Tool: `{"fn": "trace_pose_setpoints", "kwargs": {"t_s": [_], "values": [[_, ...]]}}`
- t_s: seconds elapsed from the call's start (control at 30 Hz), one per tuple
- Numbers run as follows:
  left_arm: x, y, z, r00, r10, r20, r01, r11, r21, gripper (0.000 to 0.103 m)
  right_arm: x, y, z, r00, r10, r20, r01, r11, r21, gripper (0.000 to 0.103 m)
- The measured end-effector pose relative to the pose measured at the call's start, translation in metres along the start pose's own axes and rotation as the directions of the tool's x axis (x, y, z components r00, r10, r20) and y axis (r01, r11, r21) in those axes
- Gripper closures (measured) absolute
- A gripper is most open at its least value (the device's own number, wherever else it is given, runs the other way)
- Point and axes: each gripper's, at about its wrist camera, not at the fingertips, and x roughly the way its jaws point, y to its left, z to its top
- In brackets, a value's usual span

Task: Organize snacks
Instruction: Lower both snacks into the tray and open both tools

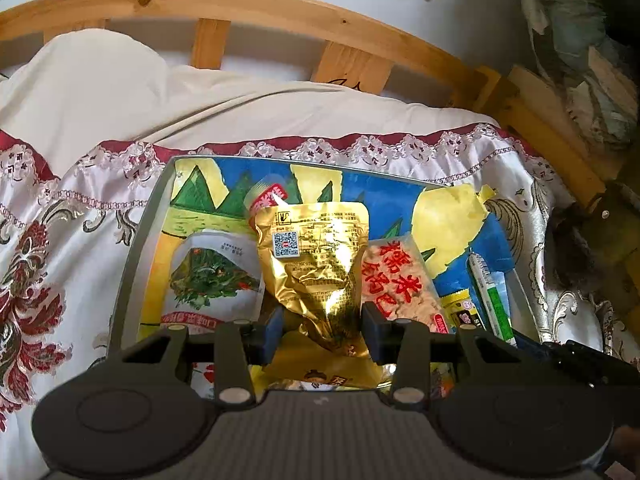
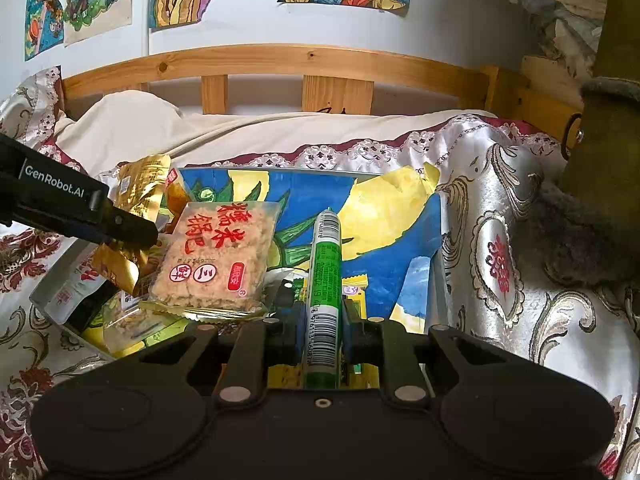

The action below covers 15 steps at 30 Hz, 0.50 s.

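Note:
A grey tray (image 1: 132, 256) lined with a blue and yellow painting lies on the bed. In the left wrist view my left gripper (image 1: 323, 330) is shut on a gold foil pouch (image 1: 314, 256), pinched at its lower end above the tray. Beside it lie a white packet with a greens picture (image 1: 212, 276) and a rice cracker pack with red characters (image 1: 398, 280). In the right wrist view my right gripper (image 2: 323, 330) is shut on a green and white stick snack (image 2: 326, 280) pointing away over the tray (image 2: 48, 292). The left gripper's finger (image 2: 120, 226) and the gold pouch (image 2: 136, 208) show at left.
A satin bedspread (image 1: 60, 240) with red flowers surrounds the tray. A cream pillow (image 1: 100, 80) and a wooden headboard (image 1: 240, 4) are behind. Small yellow packets (image 1: 460, 308) lie low in the tray. A dark fuzzy object (image 2: 592, 220) sits at right.

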Motion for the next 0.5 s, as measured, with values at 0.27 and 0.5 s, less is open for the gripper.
{"fn": "trace_pose_setpoints", "kwargs": {"t_s": [0.27,0.5], "values": [[0.004,0.003,-0.004,1.0,0.008,-0.013,-0.008,1.0,0.001,0.056,0.009,0.0,-0.002,1.0,0.001,-0.022,-0.001,1.0,0.0,0.084],[0.007,0.013,-0.014,1.0,0.013,-0.023,-0.013,1.0,-0.016,0.056,0.012,-0.001,-0.005,0.999,0.0,-0.033,0.0,1.0,0.011,0.084]]}}
